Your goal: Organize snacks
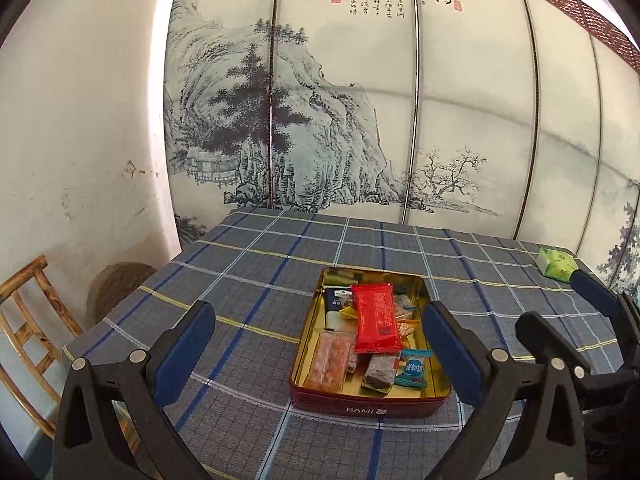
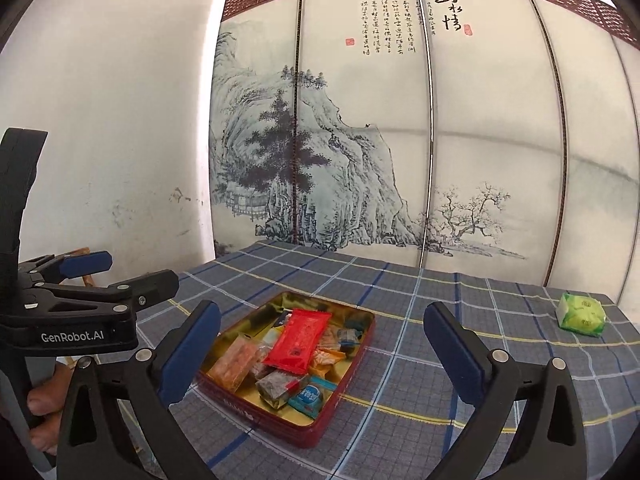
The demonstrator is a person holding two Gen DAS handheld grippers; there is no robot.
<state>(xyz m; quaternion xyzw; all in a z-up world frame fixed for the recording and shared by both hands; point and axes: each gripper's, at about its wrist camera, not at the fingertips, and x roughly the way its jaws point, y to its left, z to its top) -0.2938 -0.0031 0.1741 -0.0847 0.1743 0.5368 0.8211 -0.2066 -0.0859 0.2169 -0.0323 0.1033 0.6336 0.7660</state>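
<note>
Peering into the tin [image 1: 372,402], I can't make out the smaller wrappers half-buried under the red packet [image 1: 377,318]. "BAMI" shows on its front wall, "GenRobot.AI" on my left gripper [image 2: 132,274]. Both it and my right gripper [image 2: 322,342] stand spread, empty. A green packet [image 2: 581,314] lies well apart on the checked cloth [image 1: 248,280].

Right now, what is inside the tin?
The tin holds wrapped snacks: a red packet on top, an orange pack, a blue candy. Whatever lies under the red packet is covered.
</note>
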